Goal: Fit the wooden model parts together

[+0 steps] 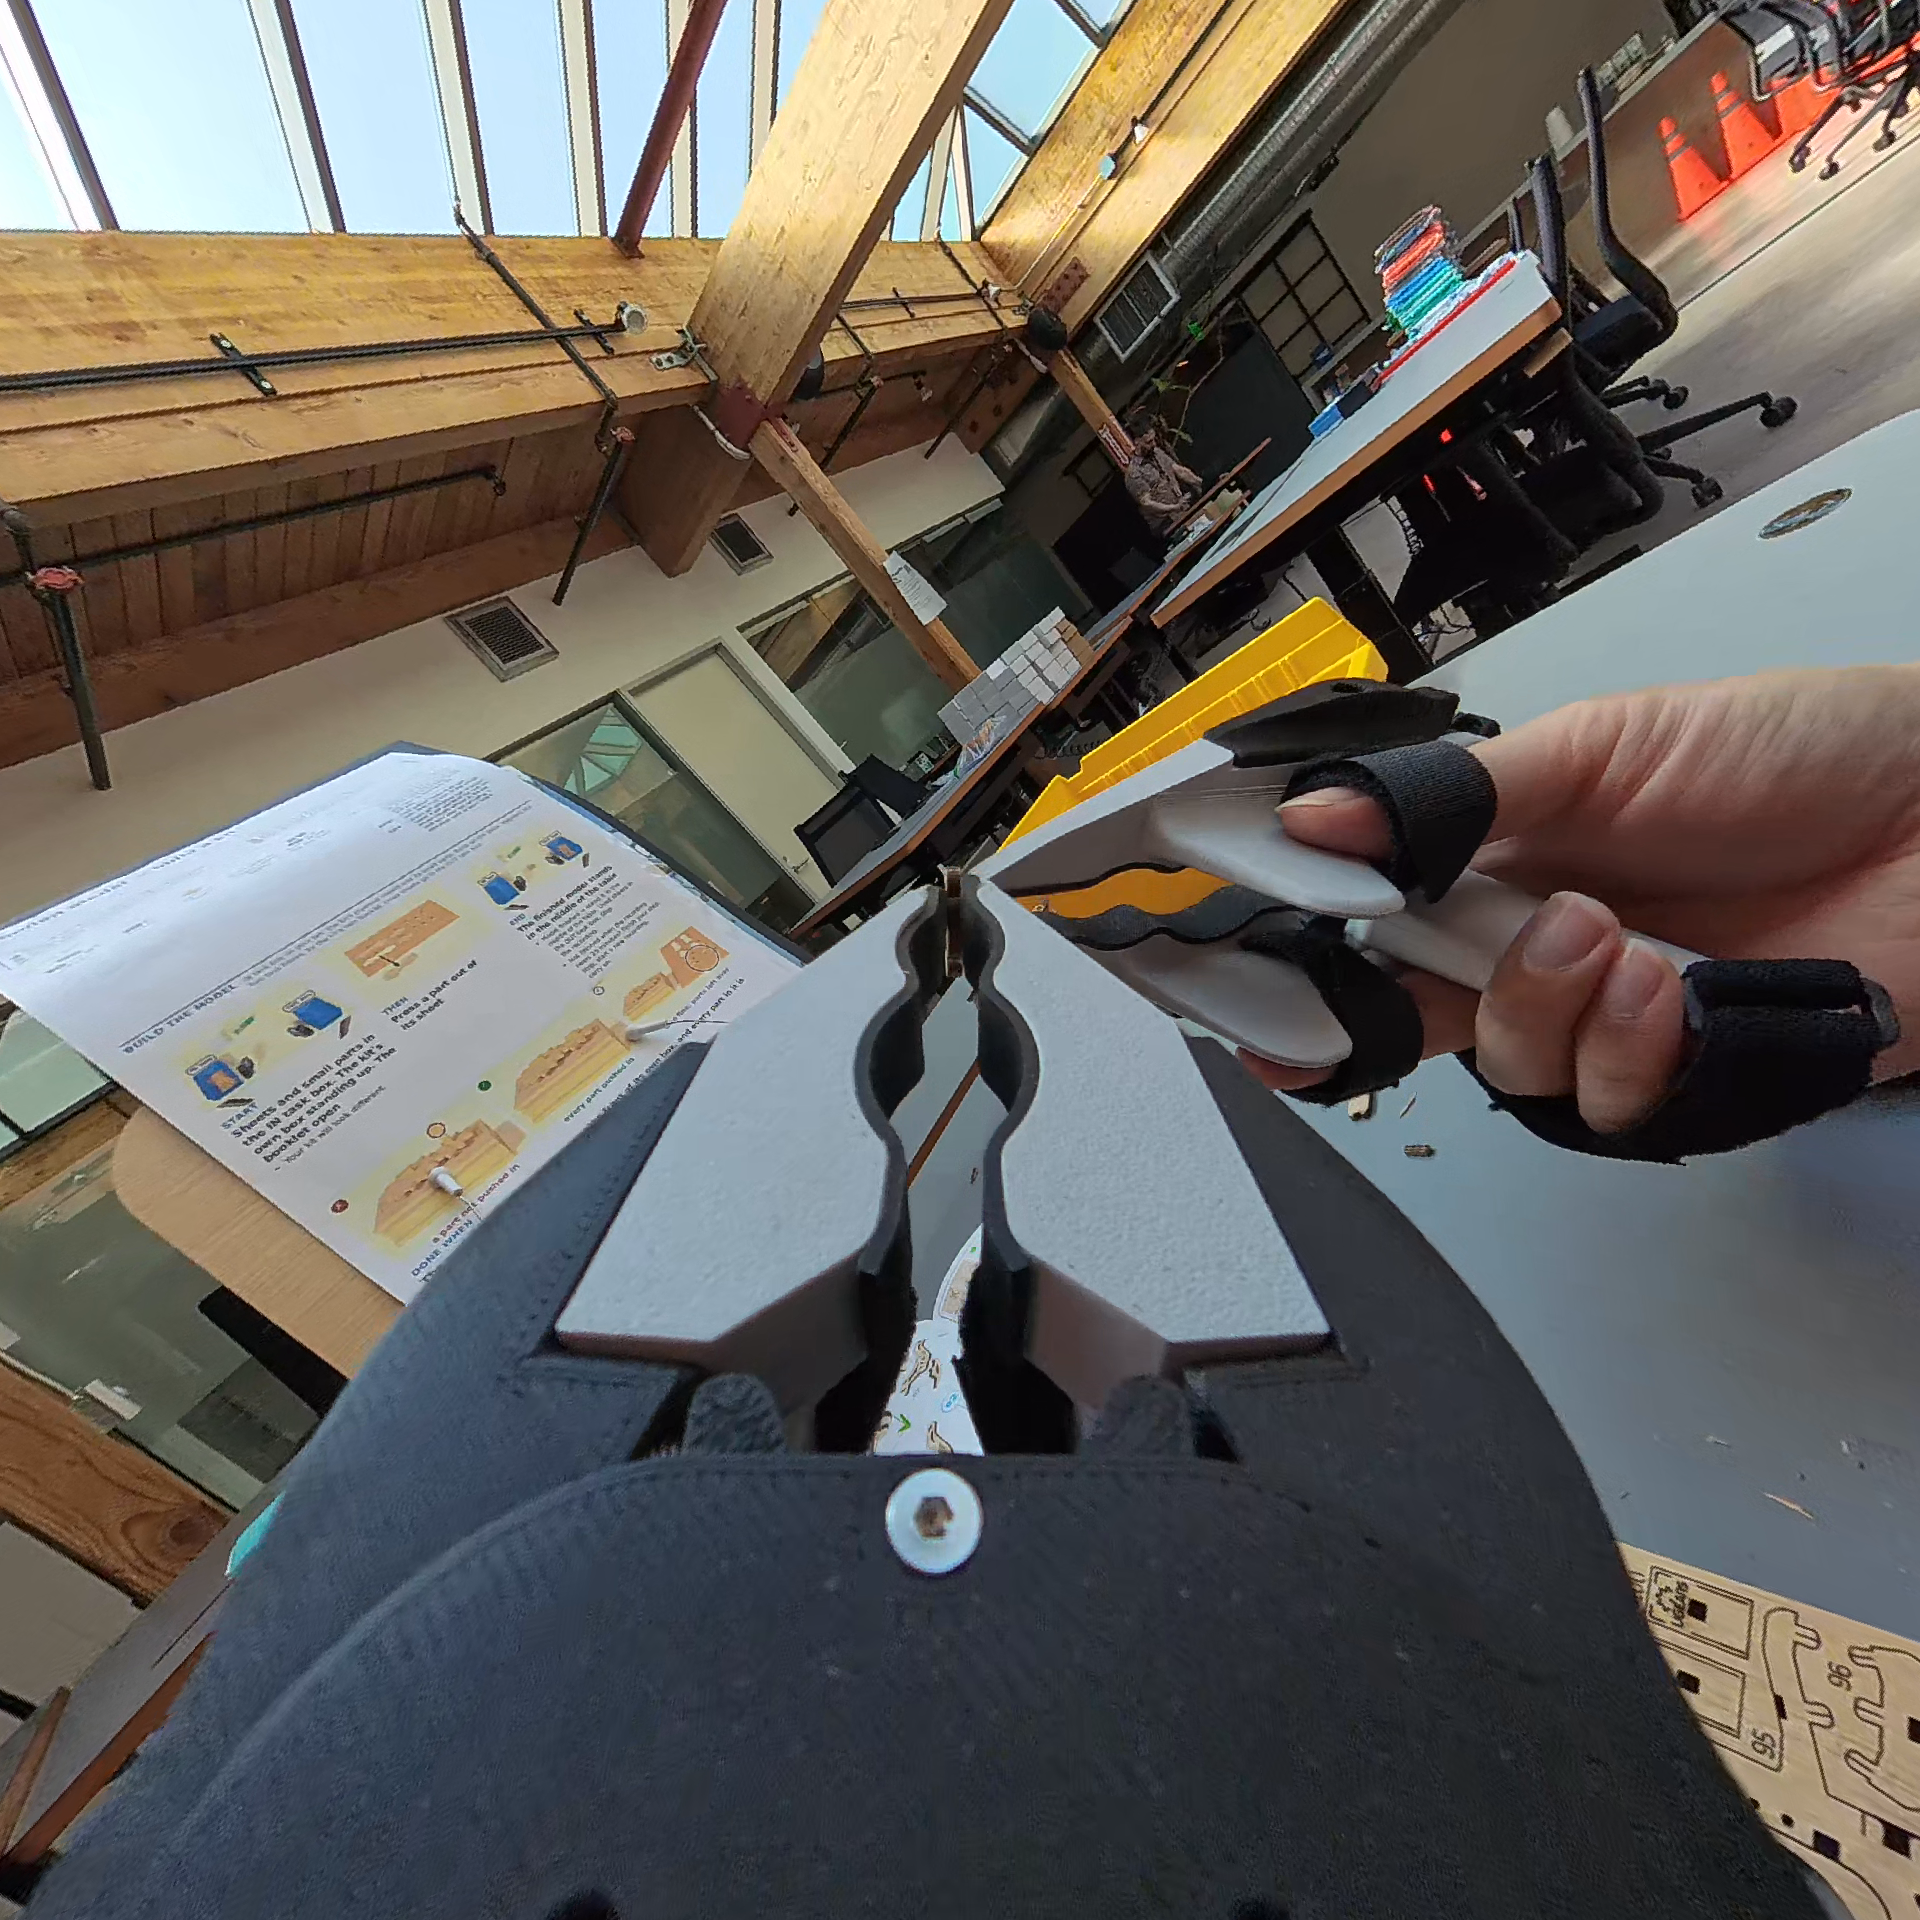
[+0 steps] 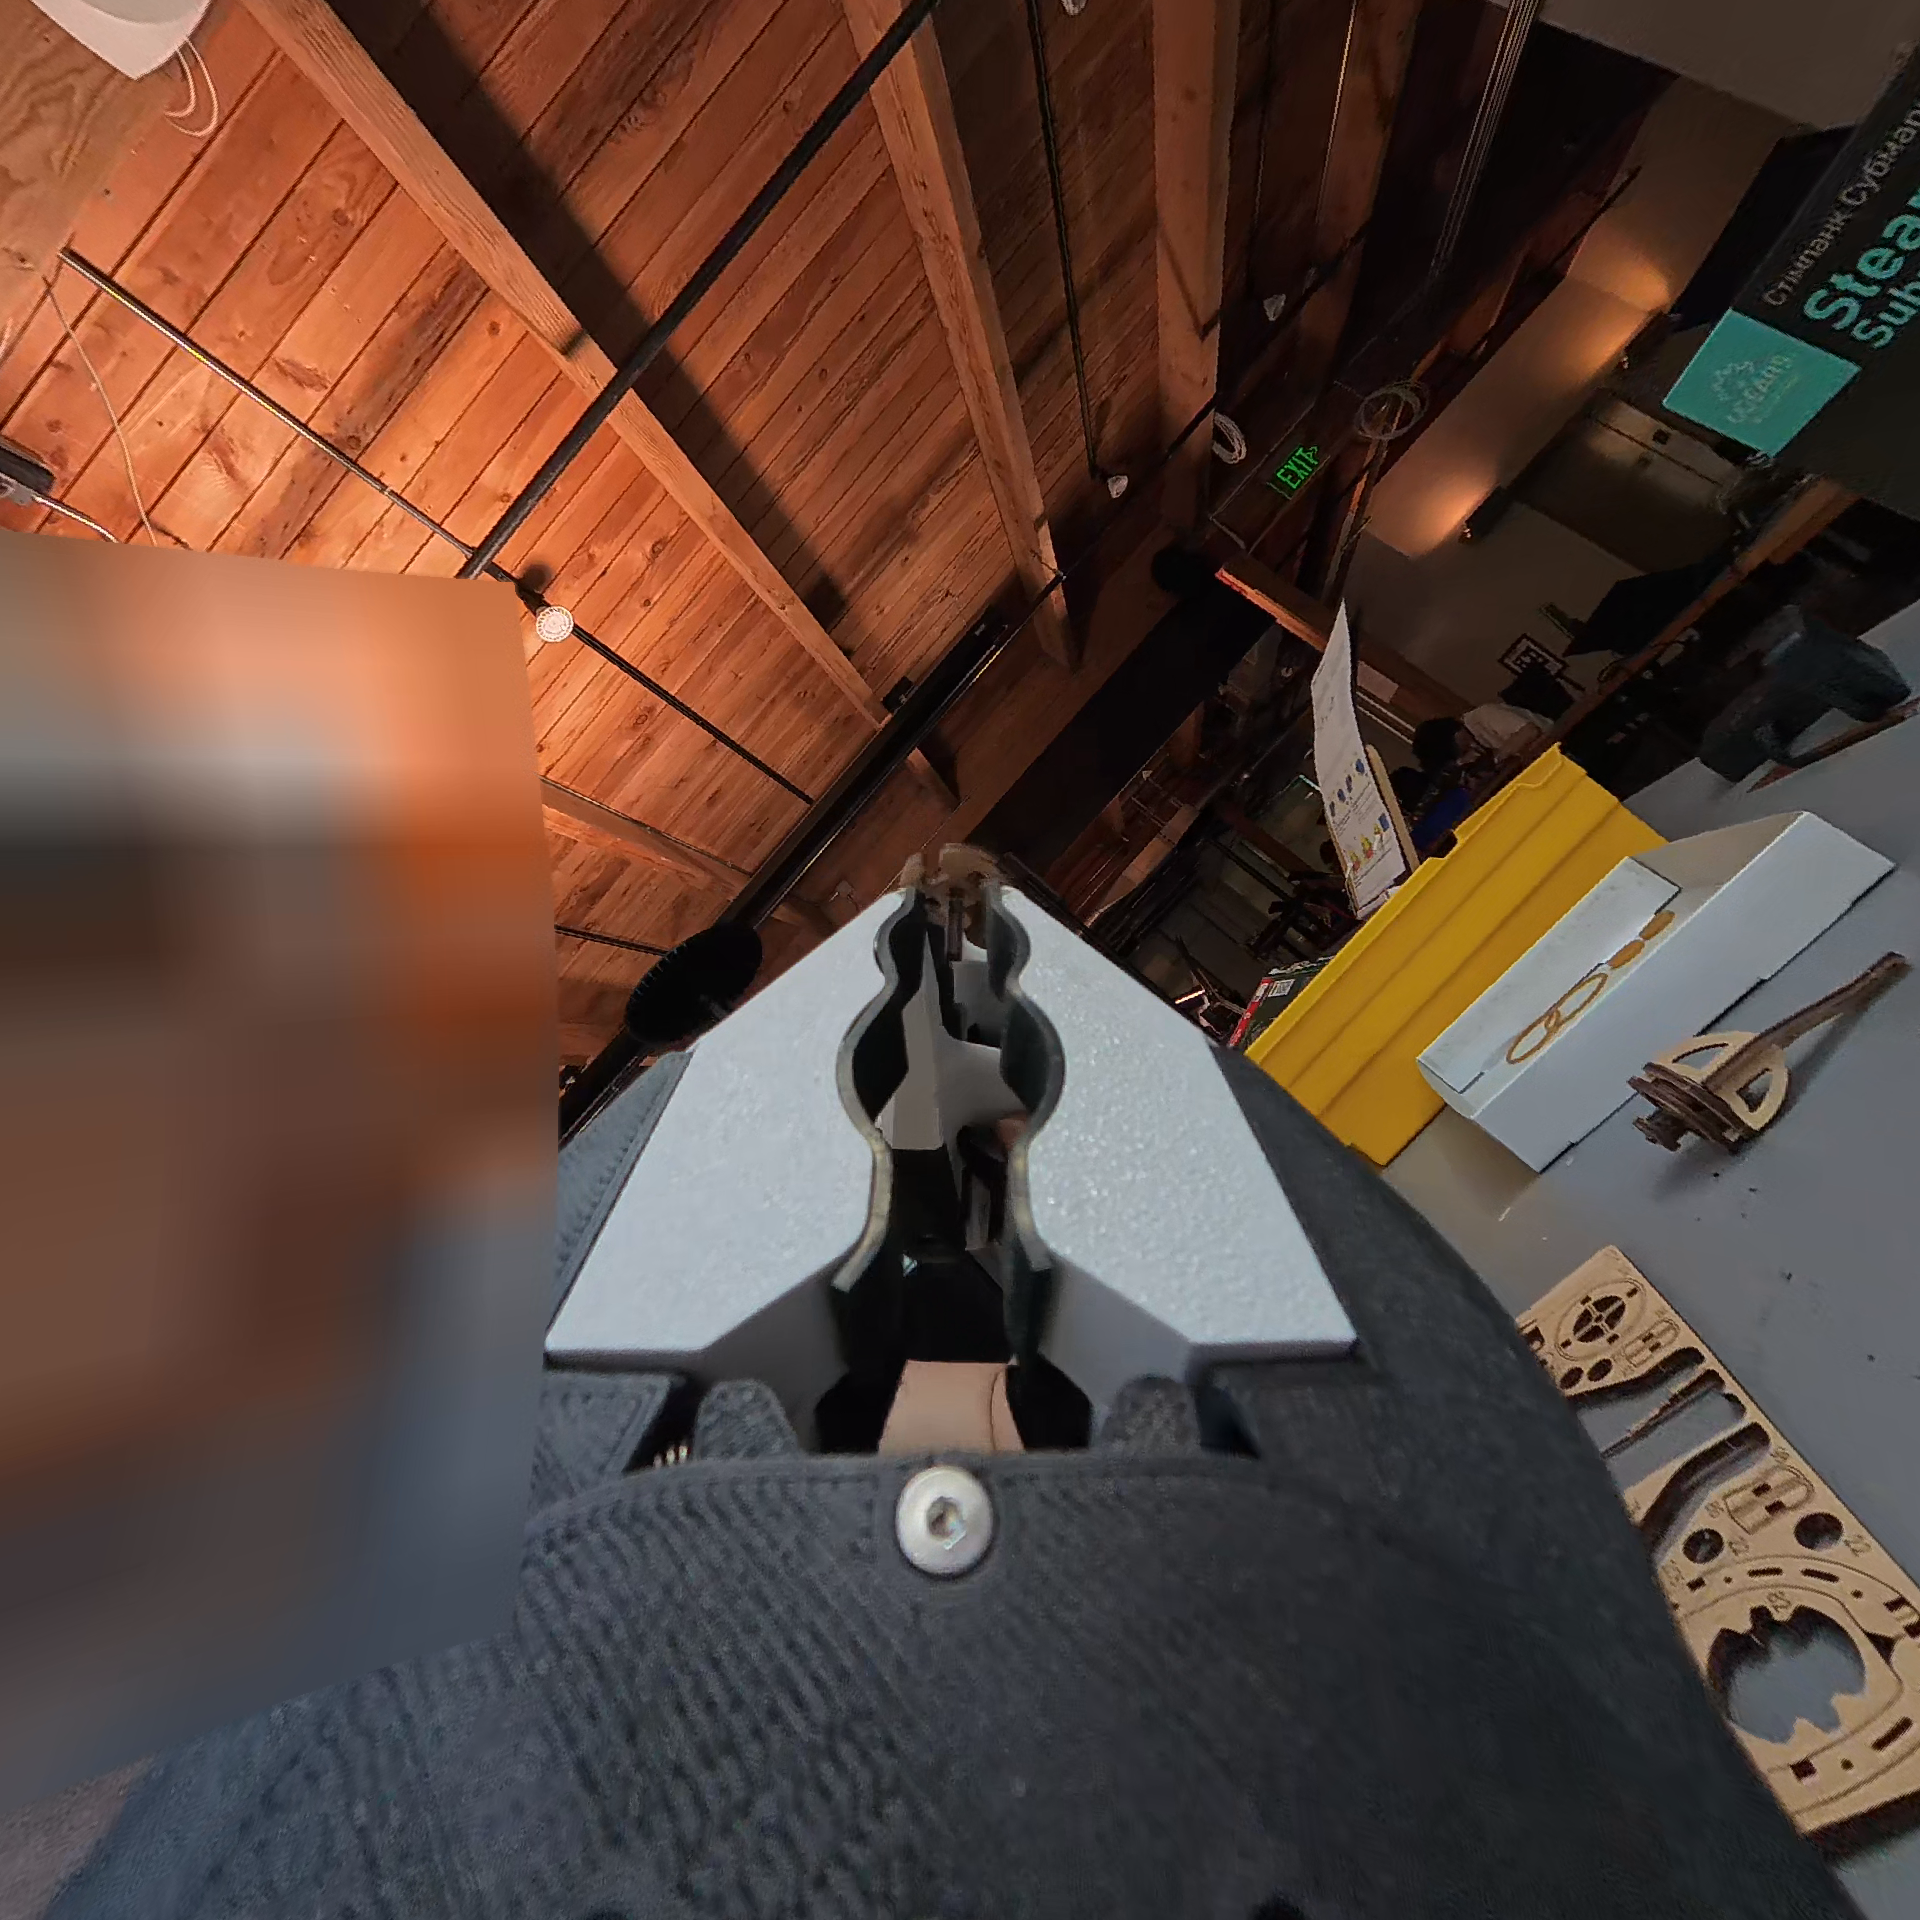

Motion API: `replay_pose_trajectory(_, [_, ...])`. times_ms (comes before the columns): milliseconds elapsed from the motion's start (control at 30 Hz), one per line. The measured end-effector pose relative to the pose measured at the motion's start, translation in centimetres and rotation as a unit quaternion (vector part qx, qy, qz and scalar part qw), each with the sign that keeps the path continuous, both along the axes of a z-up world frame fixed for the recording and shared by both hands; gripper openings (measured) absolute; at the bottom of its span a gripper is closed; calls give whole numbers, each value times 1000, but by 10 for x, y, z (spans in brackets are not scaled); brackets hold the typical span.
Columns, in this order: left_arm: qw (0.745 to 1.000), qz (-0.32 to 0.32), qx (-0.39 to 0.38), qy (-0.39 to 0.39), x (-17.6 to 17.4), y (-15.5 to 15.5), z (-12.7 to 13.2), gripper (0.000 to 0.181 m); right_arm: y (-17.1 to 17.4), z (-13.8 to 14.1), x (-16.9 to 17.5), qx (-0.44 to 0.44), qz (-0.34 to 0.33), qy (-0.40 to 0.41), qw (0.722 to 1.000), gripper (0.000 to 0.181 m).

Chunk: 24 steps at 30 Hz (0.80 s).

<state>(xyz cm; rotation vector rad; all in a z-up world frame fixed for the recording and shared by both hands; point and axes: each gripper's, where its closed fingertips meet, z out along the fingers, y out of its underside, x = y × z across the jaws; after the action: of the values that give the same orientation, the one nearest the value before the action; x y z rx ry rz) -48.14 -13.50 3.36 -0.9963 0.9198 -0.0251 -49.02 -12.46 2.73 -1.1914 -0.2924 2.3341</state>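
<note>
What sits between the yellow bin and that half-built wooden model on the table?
A white box lies between the yellow bin and the wooden model, in the right wrist view.

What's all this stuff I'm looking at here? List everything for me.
Small wooden part: one, brown, pinched at the left gripper's tips.
Instruction sheet: one, white and yellow, propped up on the left.
Yellow bin: one, at the table's far side.
White box: one, beside the bin.
Half-built wooden model: one, brown, before the box.
Punched wooden sheets: at least one, tan, flat on the table.
Table: one, grey.
Left gripper: grey, shut.
Right gripper: grey, tips meeting the left's.
Hand: one, strapped to the right gripper.
</note>
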Motion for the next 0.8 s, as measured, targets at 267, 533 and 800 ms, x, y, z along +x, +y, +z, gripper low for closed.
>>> replay_pose_trajectory(267, [998, -54, -31, -7, 1, -5, -2, 0, -2, -1, 13, 50, 6, -58, 997, 29])
replay_pose_trajectory(533, [982, -147, -113, -40, 6, -13, -3, 0, -18, -1, 28, 541, -150, -227, 796, 57])
replay_pose_trajectory(800, [977, -174, -121, -23, 10, -20, -8, 0, -22, -20, 6, 663, -105, -317, 670, 50])
